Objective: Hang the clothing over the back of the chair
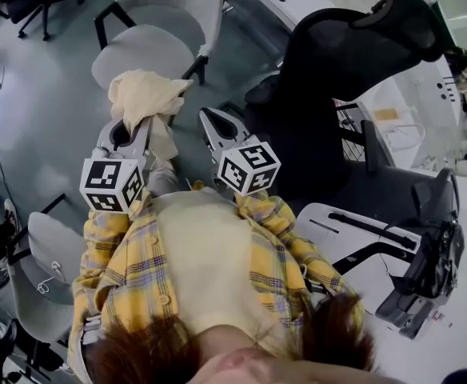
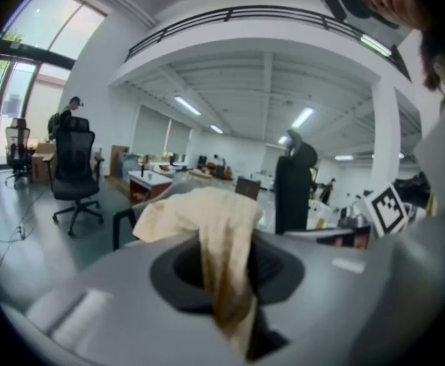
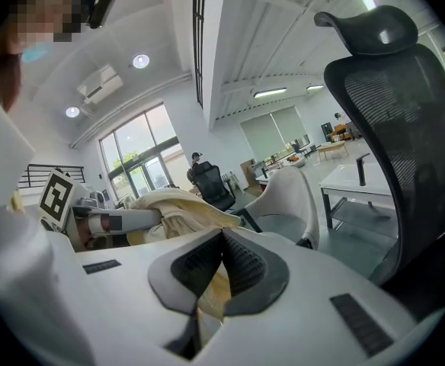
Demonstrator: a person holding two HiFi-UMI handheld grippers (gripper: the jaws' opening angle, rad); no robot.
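Cream clothing [image 1: 144,94], bunched in the air above the floor, is pinched by the left claw [image 1: 131,134] and, on a thin fold, by the closed right claw [image 1: 217,124], presumably so both can spread it over the nearby black chair back [image 1: 353,46].

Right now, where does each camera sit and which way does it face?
Head view: on the person's head, facing steeply down on left gripper, right gripper, clothing, black mesh chair; plaid sleeves show.
Left gripper view: on that gripper, along jaws shut on clothing; person's torso at right.
Right gripper view: on that gripper, along jaws pinching clothing, toward the black mesh chair; torso at left.
Shared: both gripper views show the clothing.
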